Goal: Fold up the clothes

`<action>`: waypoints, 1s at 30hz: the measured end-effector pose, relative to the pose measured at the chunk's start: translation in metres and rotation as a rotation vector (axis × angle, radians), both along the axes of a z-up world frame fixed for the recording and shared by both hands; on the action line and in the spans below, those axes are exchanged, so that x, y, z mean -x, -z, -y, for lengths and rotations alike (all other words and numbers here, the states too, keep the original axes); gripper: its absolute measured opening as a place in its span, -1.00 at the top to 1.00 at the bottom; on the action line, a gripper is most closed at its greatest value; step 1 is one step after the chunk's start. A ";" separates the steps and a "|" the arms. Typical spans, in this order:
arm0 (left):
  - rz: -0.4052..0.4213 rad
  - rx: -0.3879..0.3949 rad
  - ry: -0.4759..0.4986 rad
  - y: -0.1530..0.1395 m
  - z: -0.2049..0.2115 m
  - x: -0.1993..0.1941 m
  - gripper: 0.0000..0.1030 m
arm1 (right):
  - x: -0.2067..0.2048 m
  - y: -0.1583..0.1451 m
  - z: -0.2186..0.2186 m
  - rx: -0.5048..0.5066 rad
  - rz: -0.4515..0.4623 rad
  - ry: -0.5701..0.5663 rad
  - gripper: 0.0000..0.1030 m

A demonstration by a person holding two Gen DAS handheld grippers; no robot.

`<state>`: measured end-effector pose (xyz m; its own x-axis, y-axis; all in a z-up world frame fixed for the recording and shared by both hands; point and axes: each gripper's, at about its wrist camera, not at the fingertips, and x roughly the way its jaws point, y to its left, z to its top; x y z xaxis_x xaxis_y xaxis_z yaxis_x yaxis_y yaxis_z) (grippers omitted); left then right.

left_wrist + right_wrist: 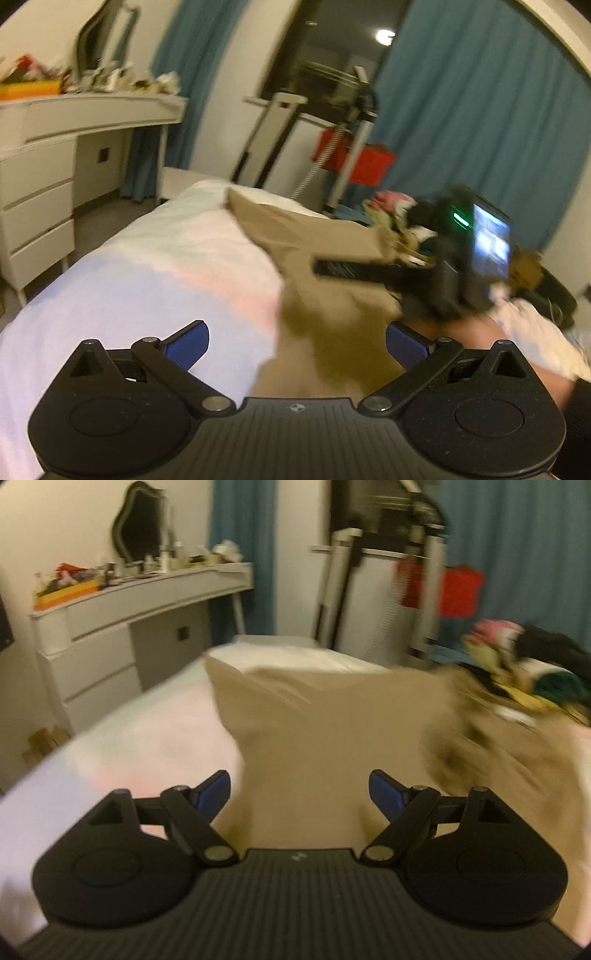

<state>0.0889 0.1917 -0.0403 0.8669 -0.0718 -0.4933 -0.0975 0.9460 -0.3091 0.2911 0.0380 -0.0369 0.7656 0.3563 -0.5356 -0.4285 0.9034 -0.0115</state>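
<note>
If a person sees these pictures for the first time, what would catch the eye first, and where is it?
The eye falls first on the tan garment lying spread on the white bed, directly ahead of both open tools, the left tool and the right tool. Next come the bright red box before the blue curtain at the upper right, and the colourful pile of clothes at the bed's right side.

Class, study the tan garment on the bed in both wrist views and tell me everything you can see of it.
The tan garment is a plain beige cloth, soft and matte, probably trousers though blur hides details. It lies spread and rumpled on the white bed, one squared end reaching toward the bed's far end, the rest running back under both cameras. Its right side bunches near a pile of mixed clothes. In the left view it passes beneath the other tool's dark body. No pads press on it.
</note>
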 end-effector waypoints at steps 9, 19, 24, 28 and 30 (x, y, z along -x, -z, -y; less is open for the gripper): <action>-0.043 -0.003 -0.092 0.026 -0.021 -0.024 -0.99 | -0.104 0.024 -0.101 -0.002 0.037 -0.036 -0.54; -0.021 0.128 -0.110 0.032 -0.030 -0.019 -0.99 | -0.127 0.017 -0.100 -0.024 0.042 0.008 0.88; 0.106 0.142 -0.092 0.012 -0.025 0.006 -0.99 | -0.110 -0.030 -0.045 -0.091 0.141 0.086 0.89; 0.173 0.196 -0.063 0.001 -0.015 0.027 -0.99 | -0.092 -0.057 0.029 -0.203 0.234 0.212 0.89; 0.180 0.225 -0.048 -0.001 -0.005 0.035 -0.99 | -0.083 -0.061 0.073 -0.294 0.263 0.288 0.89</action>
<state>0.0542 0.1962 -0.0390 0.9441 -0.1193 -0.3073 -0.0647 0.8472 -0.5274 0.3744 -0.0346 0.0246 0.9512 0.2170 -0.2195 -0.1771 0.9661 0.1880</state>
